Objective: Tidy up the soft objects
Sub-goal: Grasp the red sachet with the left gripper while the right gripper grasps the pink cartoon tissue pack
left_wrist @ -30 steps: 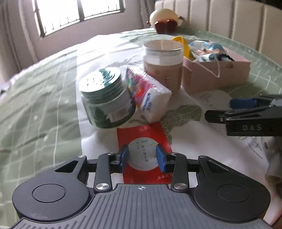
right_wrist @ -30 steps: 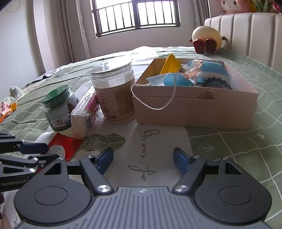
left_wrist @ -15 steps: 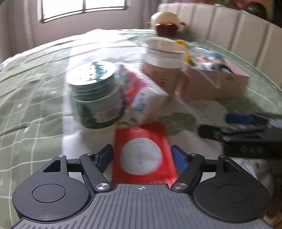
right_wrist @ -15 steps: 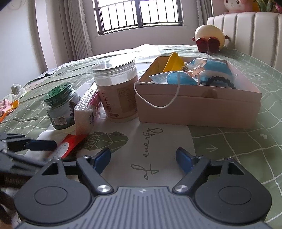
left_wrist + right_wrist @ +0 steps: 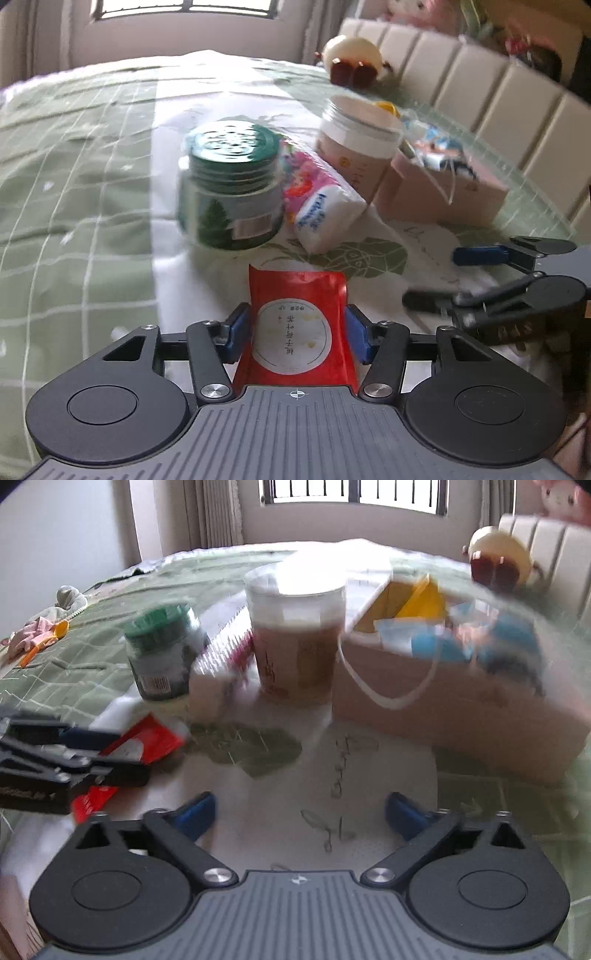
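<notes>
A red packet [image 5: 295,325] with a round white label sits between the blue pads of my left gripper [image 5: 297,334], which is shut on its sides and holds it raised. It also shows in the right wrist view [image 5: 142,740] at the left. A white tissue pack [image 5: 325,218] with pink print leans between the green-lidded jar [image 5: 231,188] and the brown jar [image 5: 356,147]. The cardboard box [image 5: 461,709] holds masks and other soft items. My right gripper [image 5: 299,814] is open and empty over the white cloth, in front of the box.
A yellow and brown plush toy [image 5: 354,61] sits at the far edge by the padded headboard [image 5: 480,88]. A green checked cloth [image 5: 74,206] covers the surface. Small cloth items [image 5: 40,627] lie far left.
My left gripper opened wide, then shut on the red packet and lifted it. My right gripper stayed open and moved; its view is now blurred.
</notes>
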{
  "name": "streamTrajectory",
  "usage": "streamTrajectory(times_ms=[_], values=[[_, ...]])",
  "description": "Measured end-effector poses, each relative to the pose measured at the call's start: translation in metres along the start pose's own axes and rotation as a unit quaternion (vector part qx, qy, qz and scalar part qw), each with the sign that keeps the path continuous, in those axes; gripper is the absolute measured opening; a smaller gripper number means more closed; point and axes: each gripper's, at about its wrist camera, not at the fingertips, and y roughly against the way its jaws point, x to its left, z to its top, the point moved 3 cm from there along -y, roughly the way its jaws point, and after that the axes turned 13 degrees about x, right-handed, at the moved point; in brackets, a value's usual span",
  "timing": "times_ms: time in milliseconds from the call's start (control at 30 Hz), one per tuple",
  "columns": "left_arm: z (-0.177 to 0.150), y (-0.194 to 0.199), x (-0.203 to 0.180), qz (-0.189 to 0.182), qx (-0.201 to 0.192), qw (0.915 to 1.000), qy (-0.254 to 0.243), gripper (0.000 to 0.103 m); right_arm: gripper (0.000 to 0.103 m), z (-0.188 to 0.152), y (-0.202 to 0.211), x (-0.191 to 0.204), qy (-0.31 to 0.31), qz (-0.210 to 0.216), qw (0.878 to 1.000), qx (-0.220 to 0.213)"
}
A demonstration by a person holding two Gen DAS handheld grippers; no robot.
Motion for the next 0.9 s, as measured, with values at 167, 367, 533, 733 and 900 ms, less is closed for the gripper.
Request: streamTrajectory(times_ms=[167, 367, 533, 733, 900], values=[[0.001, 0.032, 0.037, 0.016, -0.041, 0.998, 0.046, 0.058, 0.087, 0.039, 0.013, 0.034, 0.016, -0.019, 0.998, -0.053], [0.001, 0.048, 0.083, 0.027, -0.061, 0.9939, 0.088, 0.058, 0.057, 0.074, -0.023, 0.069, 0.037, -0.072, 0.997, -0.019], [0.008, 0.05, 0.122, 0.029, -0.065, 0.9887, 0.132, 0.058, 0.021, 0.08, -0.032, 0.081, 0.062, -0.083, 0.995, 0.006], [0.077, 0.09, 0.125, 0.056, -0.126, 0.9851, 0.104, 0.058, 0.019, 0.126, 0.056, 0.058, 0.063, -0.062, 0.993, -0.08], [0.15, 0.114, 0.065, 0.031, -0.176, 0.9834, 0.035, 0.058, 0.019, 0.161, 0.133, -0.006, 0.016, -0.059, 0.987, -0.149]])
